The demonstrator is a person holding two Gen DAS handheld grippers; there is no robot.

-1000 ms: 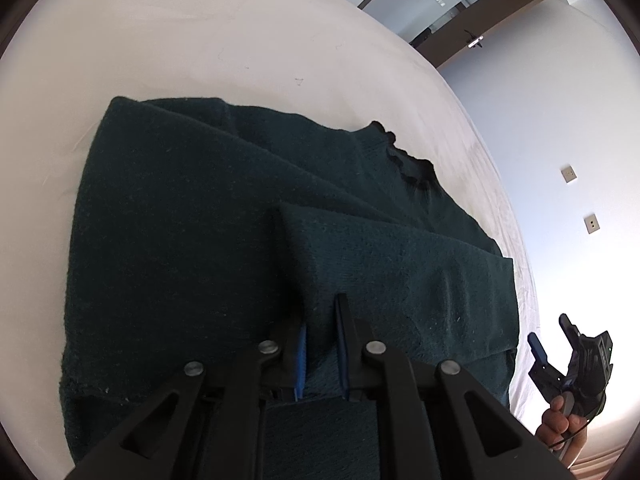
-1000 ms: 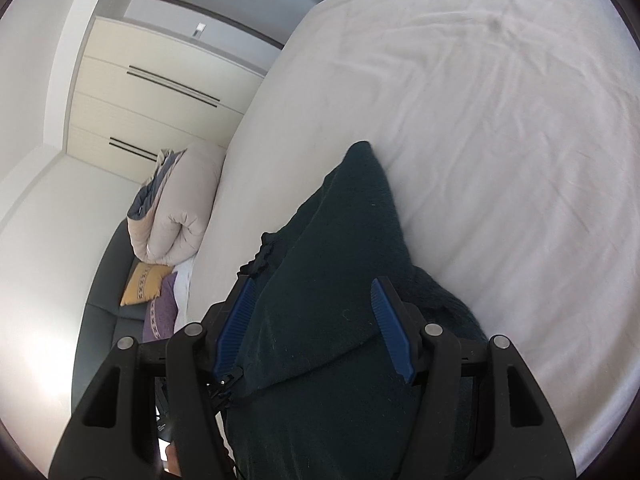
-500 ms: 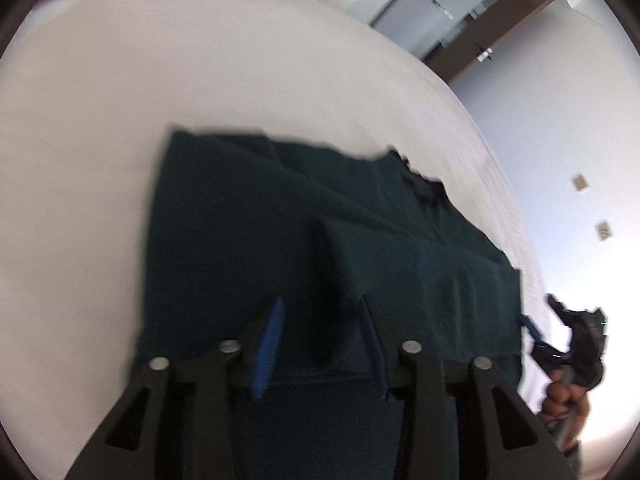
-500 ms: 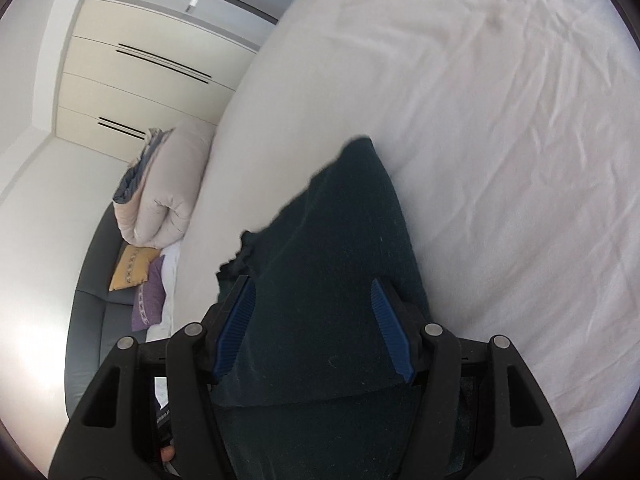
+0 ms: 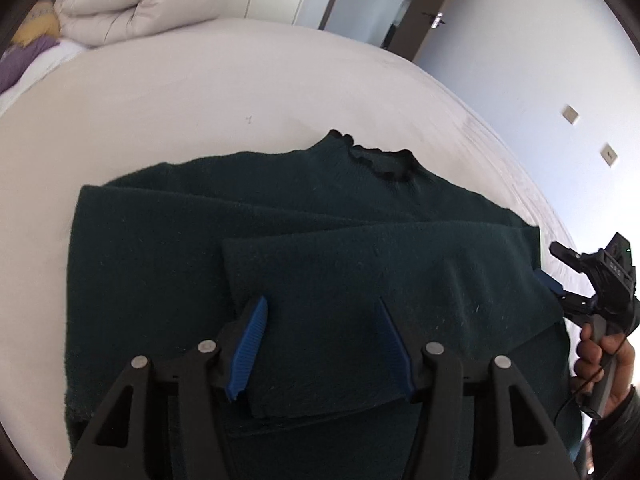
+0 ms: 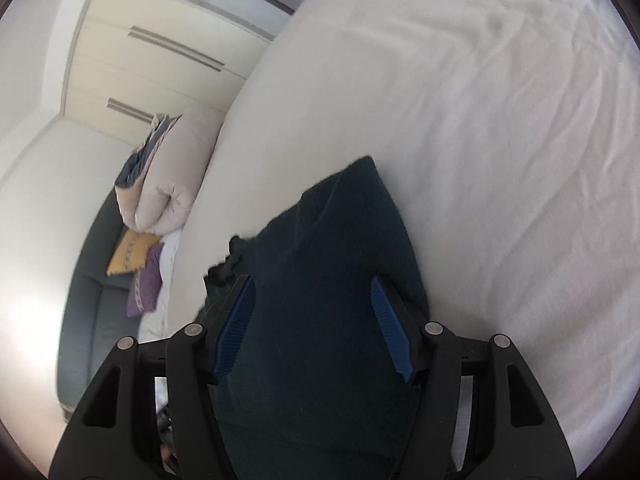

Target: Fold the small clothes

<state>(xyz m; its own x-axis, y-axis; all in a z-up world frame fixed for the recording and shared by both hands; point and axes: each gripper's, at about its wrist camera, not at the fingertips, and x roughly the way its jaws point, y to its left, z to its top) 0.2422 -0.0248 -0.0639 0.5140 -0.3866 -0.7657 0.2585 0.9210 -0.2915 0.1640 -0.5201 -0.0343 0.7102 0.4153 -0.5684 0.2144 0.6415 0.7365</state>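
Observation:
A dark green knitted sweater (image 5: 320, 240) lies flat on the white bed, its ruffled collar (image 5: 380, 160) at the far side. One sleeve (image 5: 380, 264) is folded across the body. My left gripper (image 5: 322, 304) hovers over that sleeve's end. Its jaws are opening, and the blue pads stand apart from the fabric that lies below them. At the sweater's right edge a hand holds my right gripper (image 5: 556, 268), jaws apart. In the right wrist view, this right gripper (image 6: 312, 284) hangs over the sweater (image 6: 328, 240), pads clear of the cloth.
The white sheet (image 6: 480, 120) spreads wide beyond the sweater. A rolled beige duvet (image 5: 140, 0) sits at the bed's far end beside yellow and purple cushions (image 6: 128, 256) on a grey sofa. Cream wardrobe doors (image 6: 160, 60) stand behind.
My left jaws were shut on the sleeve's end and have spread and let it go; the sleeve lies flat. The left gripper has rolled and drawn back. The right gripper has sunk toward the sweater.

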